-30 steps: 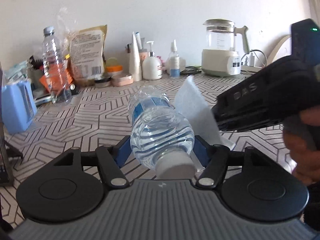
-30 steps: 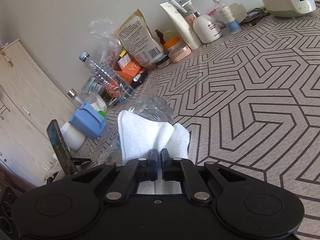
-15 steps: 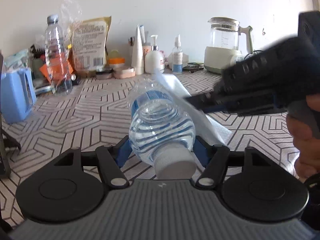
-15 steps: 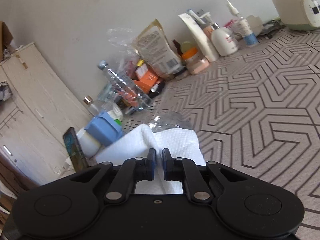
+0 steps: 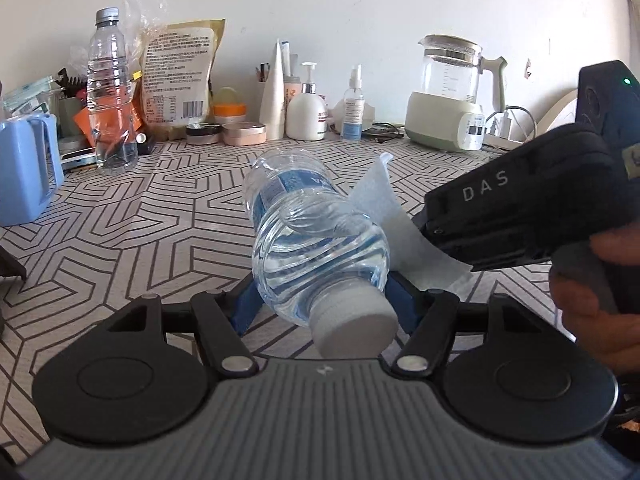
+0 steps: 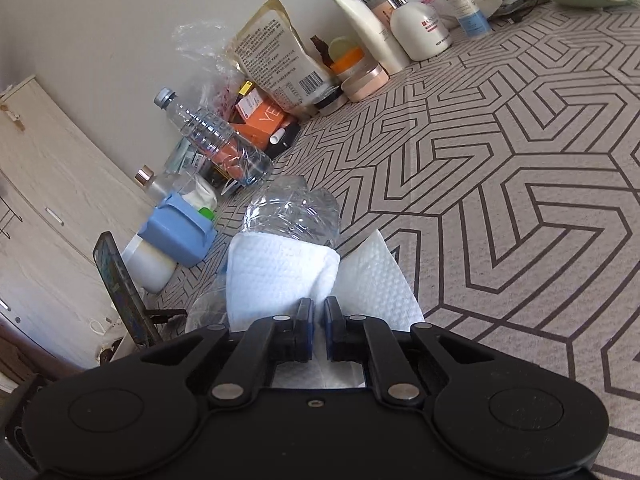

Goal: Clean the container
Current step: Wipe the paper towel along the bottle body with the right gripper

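My left gripper [image 5: 320, 300] is shut on a clear water bottle [image 5: 312, 232] with a blue label and white cap. It holds the bottle on its side above the patterned table, cap toward the camera. My right gripper [image 6: 318, 316] is shut on a white paper towel [image 6: 288, 276]. The towel lies pressed against the right side of the bottle [image 6: 296, 212]. In the left wrist view the towel [image 5: 384, 216] shows between the bottle and the black right gripper body [image 5: 520, 208].
Along the back wall stand an upright bottle [image 5: 110, 96], a food bag [image 5: 178, 76], jars, lotion bottles [image 5: 306, 108], a spray bottle and a kettle [image 5: 452, 96]. A blue container [image 5: 24, 164] is at left. A phone on a stand [image 6: 120, 292] is at the table's left edge.
The right gripper swept the towel up over the bottle's top half a second ago and is now back down on its right side. The left gripper still holds the bottle.
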{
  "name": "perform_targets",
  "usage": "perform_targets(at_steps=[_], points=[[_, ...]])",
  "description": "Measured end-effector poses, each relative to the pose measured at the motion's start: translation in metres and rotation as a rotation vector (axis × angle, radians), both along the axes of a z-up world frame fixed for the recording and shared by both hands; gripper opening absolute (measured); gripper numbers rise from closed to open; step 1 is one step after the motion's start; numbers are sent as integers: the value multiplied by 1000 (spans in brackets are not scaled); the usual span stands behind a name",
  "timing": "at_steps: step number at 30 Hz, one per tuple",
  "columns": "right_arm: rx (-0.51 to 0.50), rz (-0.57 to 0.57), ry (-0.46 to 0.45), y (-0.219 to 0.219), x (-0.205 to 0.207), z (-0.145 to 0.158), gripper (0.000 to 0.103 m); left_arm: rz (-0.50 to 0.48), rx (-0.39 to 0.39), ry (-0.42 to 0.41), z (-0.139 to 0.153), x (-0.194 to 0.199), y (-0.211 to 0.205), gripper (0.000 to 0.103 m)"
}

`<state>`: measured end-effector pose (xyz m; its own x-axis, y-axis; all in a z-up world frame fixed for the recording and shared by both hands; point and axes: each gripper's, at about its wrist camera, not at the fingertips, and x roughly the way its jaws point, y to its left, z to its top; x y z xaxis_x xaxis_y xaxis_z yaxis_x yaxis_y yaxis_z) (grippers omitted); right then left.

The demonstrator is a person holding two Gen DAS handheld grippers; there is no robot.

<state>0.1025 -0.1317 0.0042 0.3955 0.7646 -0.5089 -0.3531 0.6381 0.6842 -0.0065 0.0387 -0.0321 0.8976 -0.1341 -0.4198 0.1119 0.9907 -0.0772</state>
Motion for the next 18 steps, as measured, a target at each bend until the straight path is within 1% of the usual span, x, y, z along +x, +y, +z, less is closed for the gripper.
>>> perform_targets(at_steps=[3, 6, 10, 12, 13, 16, 18], points=[[-13, 3, 3, 0, 0, 2, 8, -11, -6, -1, 1, -2, -3, 65], [-22, 0, 5, -5, -2, 3, 8, -41, -32, 6, 2, -3, -4, 65], [-23, -12, 7, -15, -6, 3, 8, -76, -18, 12, 3, -3, -12, 65], [-18, -26, 5, -22, -9, 3, 8, -92, -39, 22, 5, -3, -13, 66], [-14, -26, 6, -25, -11, 2, 8, -96, -38, 29, 6, -3, -13, 66], [17, -20, 11, -31, -13, 1, 7, -66, -8, 31, 9, -2, -15, 65], [34, -16, -8, -34, -15, 5, 7, -51, 6, 33, 11, -2, -16, 65]])
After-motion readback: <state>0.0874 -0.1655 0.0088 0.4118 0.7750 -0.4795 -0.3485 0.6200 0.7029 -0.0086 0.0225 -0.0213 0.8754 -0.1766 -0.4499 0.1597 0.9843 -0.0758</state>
